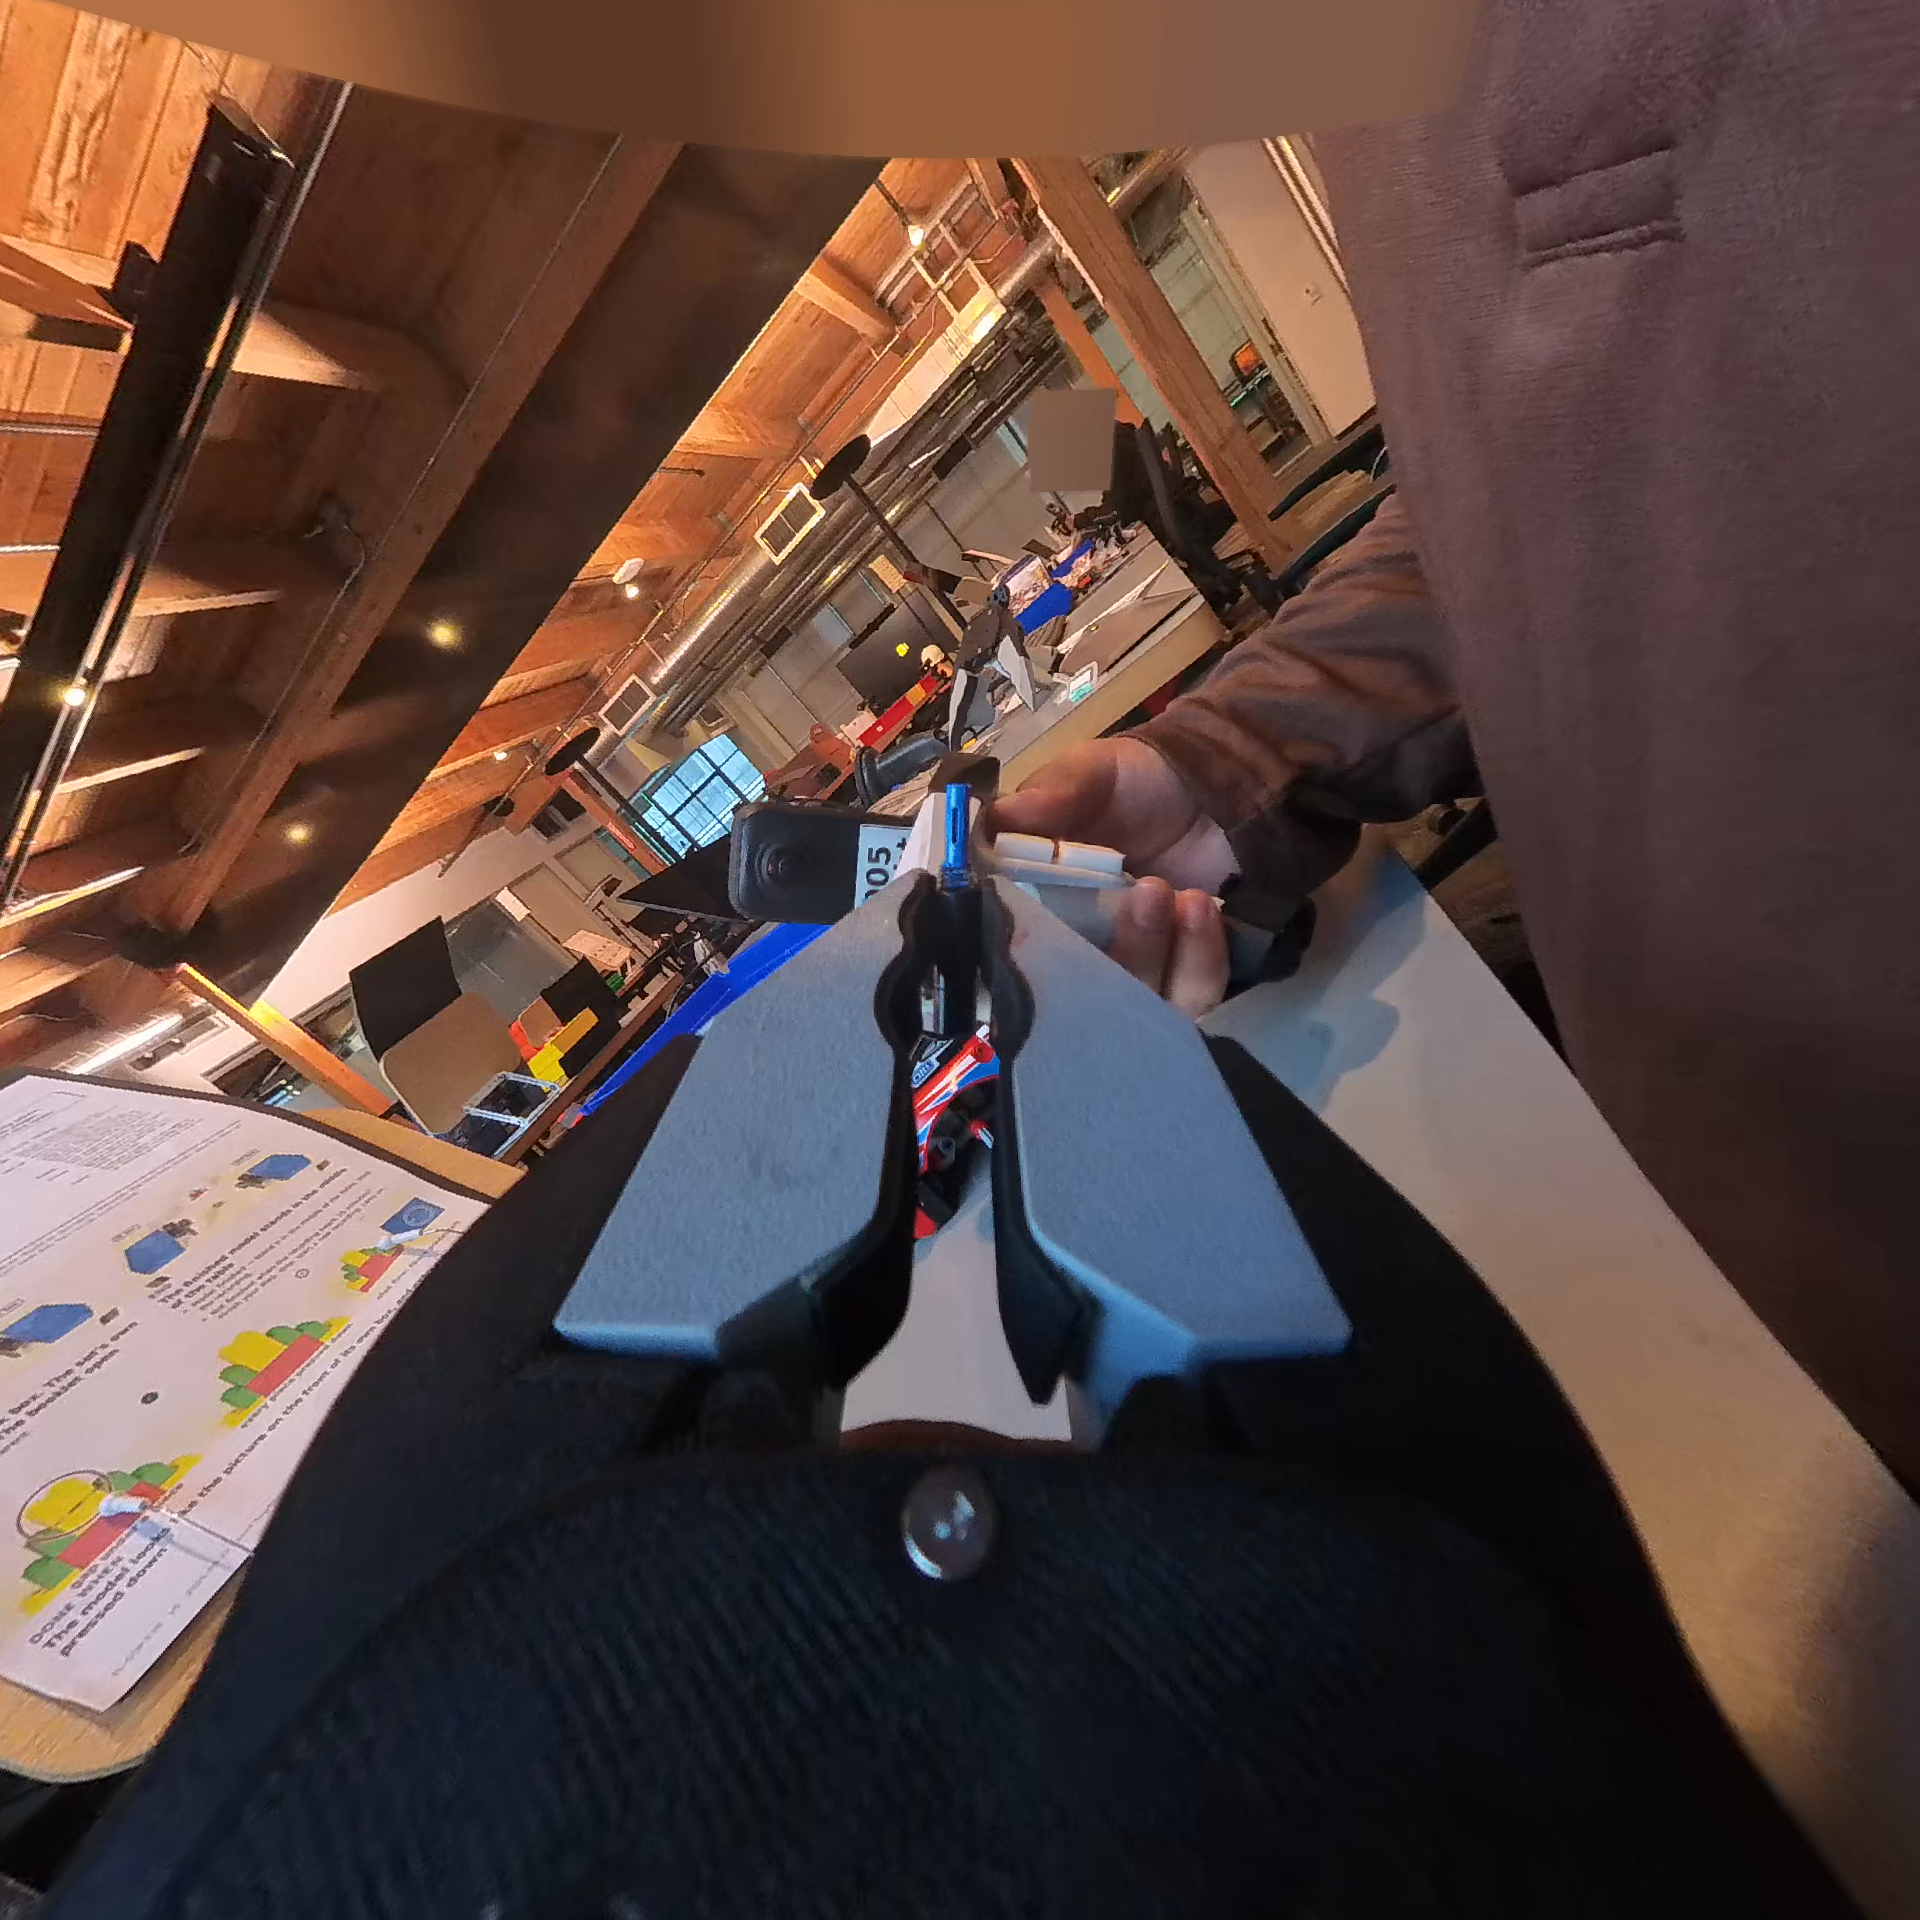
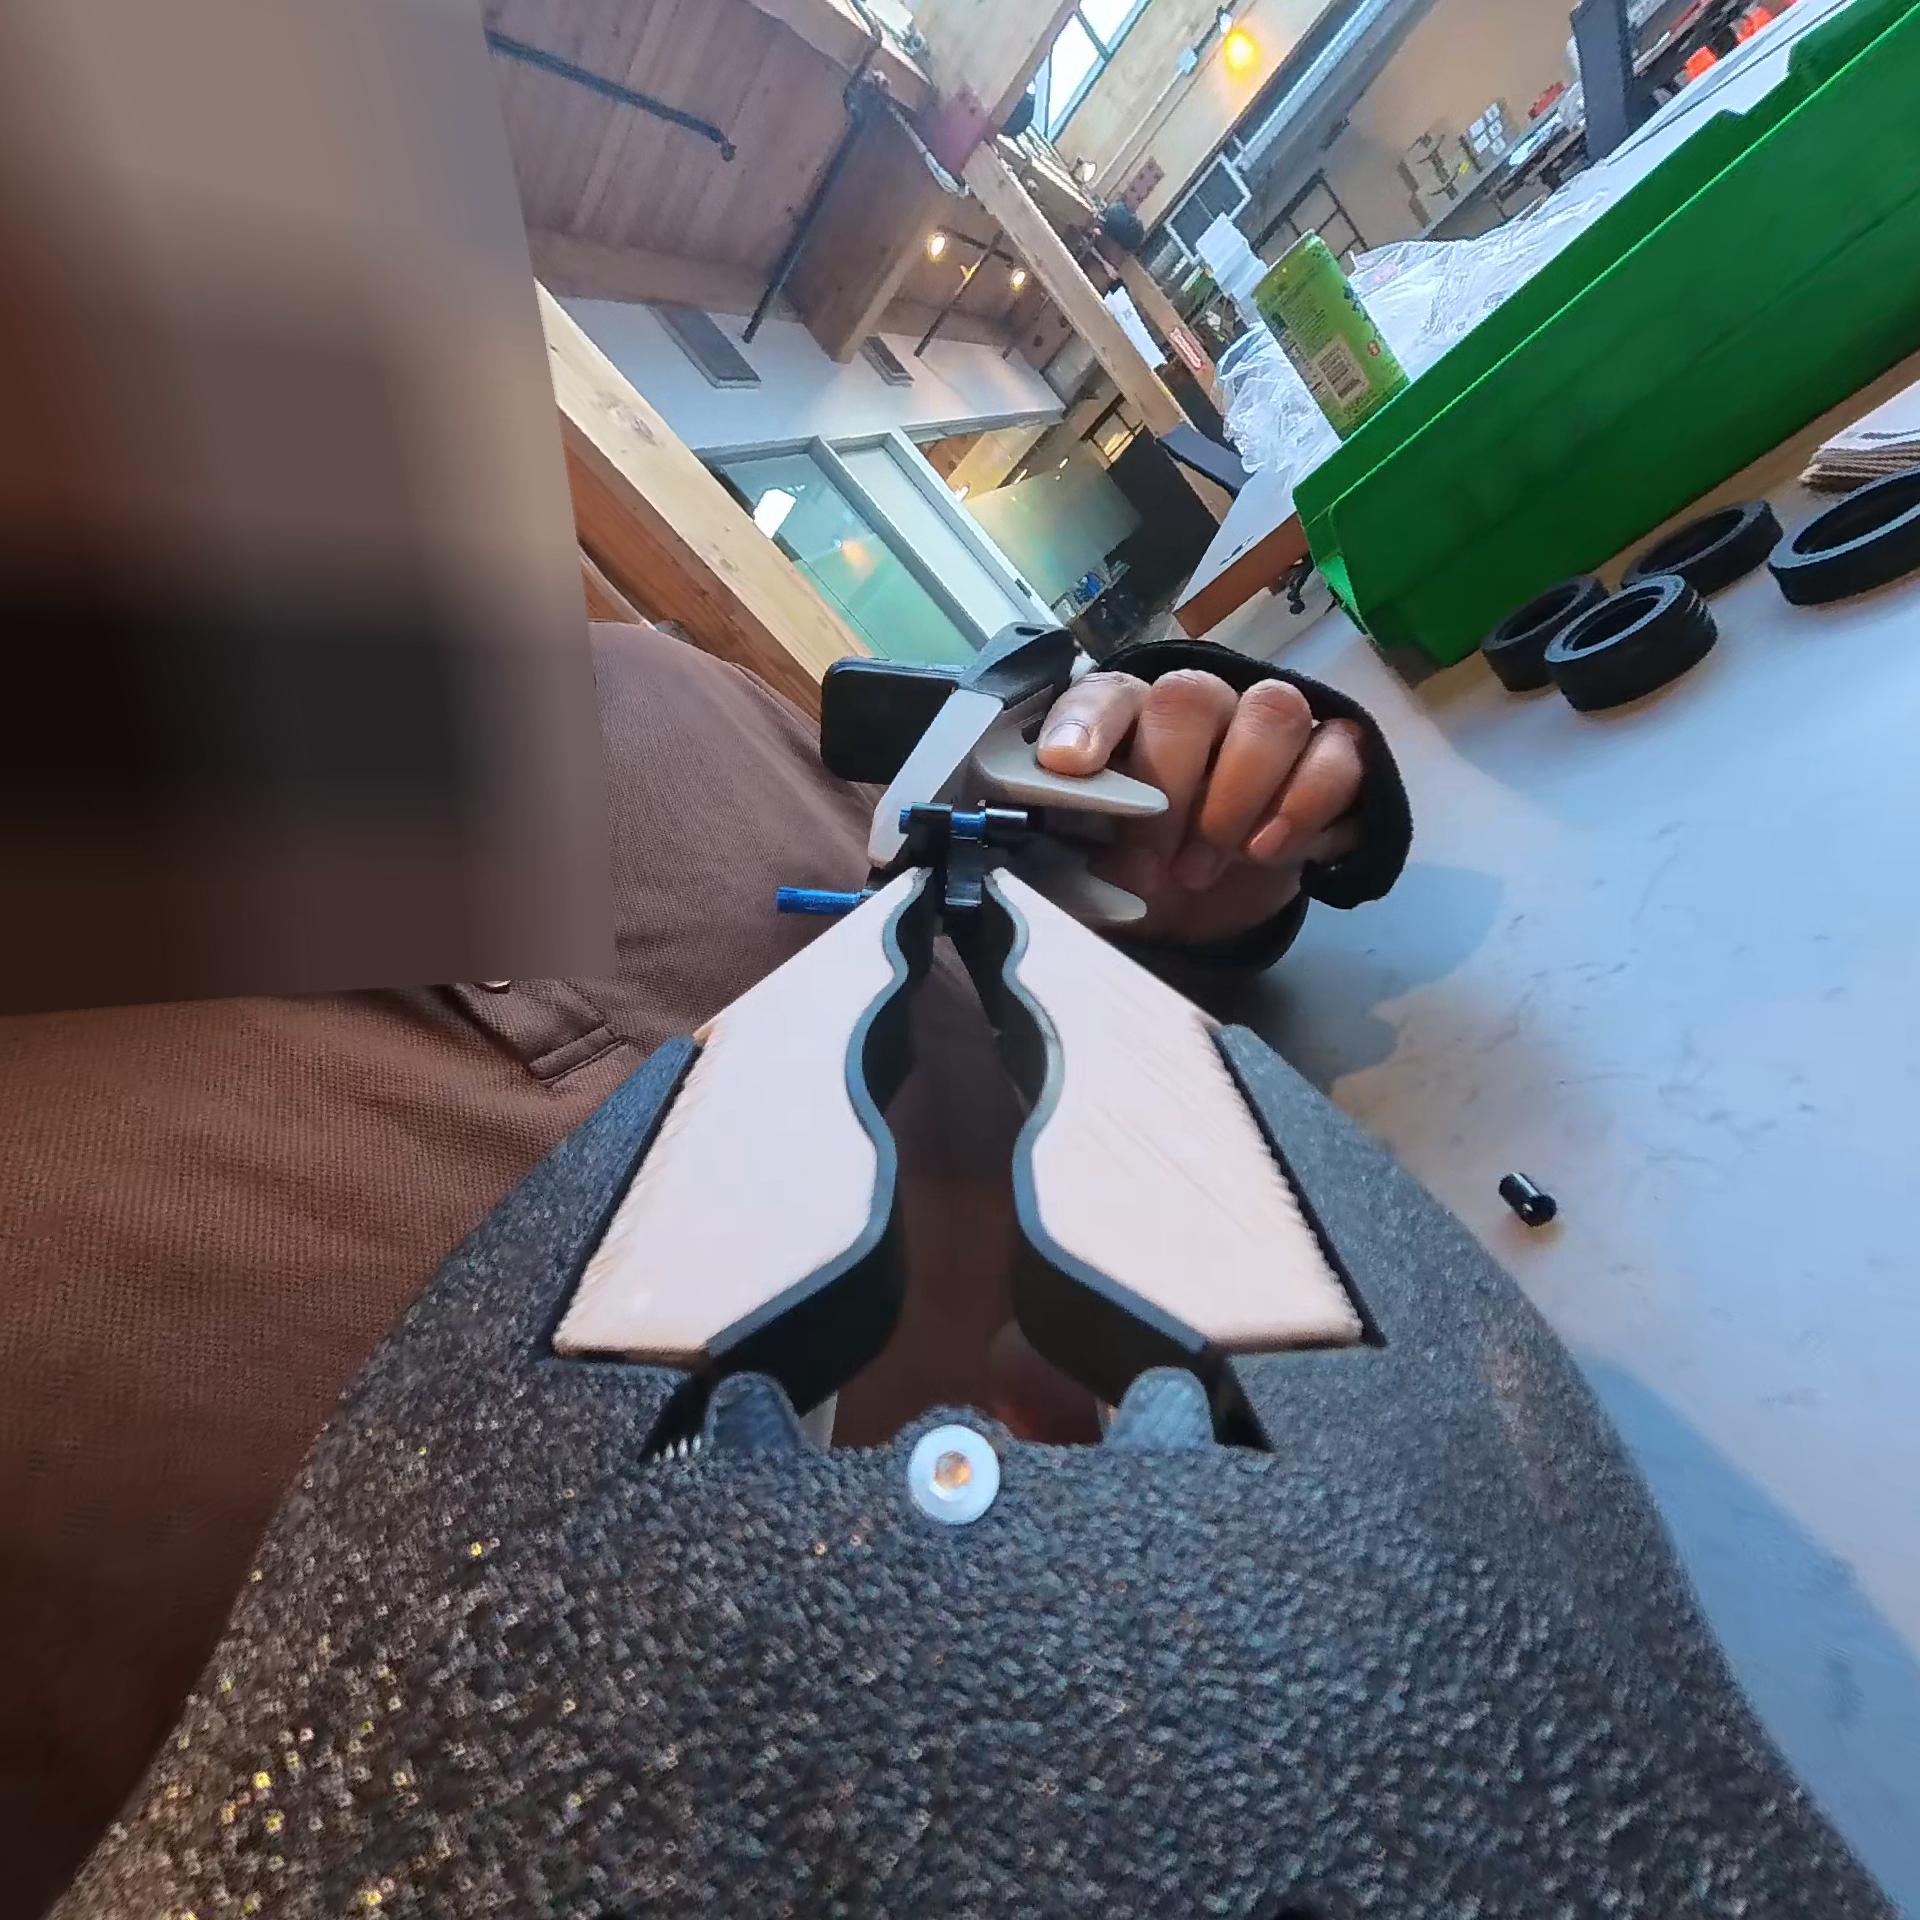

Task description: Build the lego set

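My left gripper (image 1: 954, 891) has grey fingers shut on a thin blue pin (image 1: 955, 831) that sticks out past the tips. My right gripper (image 2: 961, 899) has tan fingers shut on a small black connector with blue pins (image 2: 961, 831). The two grippers meet tip to tip above the person's lap; each shows in the other's view, held by a hand (image 2: 1205, 779). Another blue pin (image 2: 816, 899) pokes out left of my right fingertips. A red, white and blue lego car (image 1: 951, 1081) shows through the gap between my left fingers, on the white table (image 1: 1455, 1195).
Several black tyres (image 2: 1621, 644) lie on the table beside a green bin (image 2: 1662, 364). A small black pin (image 2: 1527, 1197) lies loose on the table (image 2: 1662, 935). A green can (image 2: 1330, 322) stands behind the bin. A printed instruction sheet (image 1: 187, 1351) lies at left. The person's brown clothing (image 2: 260, 1195) is close by. Only a small space, under 4 cm, lies between the two pairs of fingers.
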Demonstrator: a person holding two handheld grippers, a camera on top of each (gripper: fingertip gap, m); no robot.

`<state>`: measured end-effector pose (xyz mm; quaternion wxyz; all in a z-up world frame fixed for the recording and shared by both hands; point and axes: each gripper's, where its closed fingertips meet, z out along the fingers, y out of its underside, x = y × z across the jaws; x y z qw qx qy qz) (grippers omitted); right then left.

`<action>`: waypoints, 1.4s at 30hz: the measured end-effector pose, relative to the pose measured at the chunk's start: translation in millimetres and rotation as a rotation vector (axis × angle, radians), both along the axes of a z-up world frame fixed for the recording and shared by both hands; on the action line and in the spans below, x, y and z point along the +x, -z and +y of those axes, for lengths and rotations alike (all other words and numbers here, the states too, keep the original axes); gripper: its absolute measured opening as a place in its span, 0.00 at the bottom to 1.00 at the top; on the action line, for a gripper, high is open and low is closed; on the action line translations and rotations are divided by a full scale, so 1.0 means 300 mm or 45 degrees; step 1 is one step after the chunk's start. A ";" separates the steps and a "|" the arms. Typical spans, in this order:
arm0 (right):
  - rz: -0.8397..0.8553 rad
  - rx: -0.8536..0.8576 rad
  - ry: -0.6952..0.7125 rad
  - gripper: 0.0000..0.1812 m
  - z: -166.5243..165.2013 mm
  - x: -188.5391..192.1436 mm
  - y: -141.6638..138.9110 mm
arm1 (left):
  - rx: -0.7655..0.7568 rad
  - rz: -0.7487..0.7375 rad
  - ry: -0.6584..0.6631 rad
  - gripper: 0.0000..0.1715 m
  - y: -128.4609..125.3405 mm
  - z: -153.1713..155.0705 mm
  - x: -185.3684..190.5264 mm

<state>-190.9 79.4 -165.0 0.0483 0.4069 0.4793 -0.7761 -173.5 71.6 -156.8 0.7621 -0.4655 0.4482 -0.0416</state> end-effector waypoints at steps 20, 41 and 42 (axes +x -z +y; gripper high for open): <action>-0.005 -0.027 -0.045 0.05 -0.013 0.011 0.000 | -0.016 0.026 -0.004 0.03 0.027 0.004 0.015; -0.031 0.027 0.096 0.04 0.030 -0.008 0.032 | -0.009 -0.013 -0.122 0.12 0.031 0.025 -0.040; -0.033 0.029 0.096 0.04 0.029 -0.008 0.033 | -0.015 -0.018 -0.120 0.12 0.031 0.024 -0.042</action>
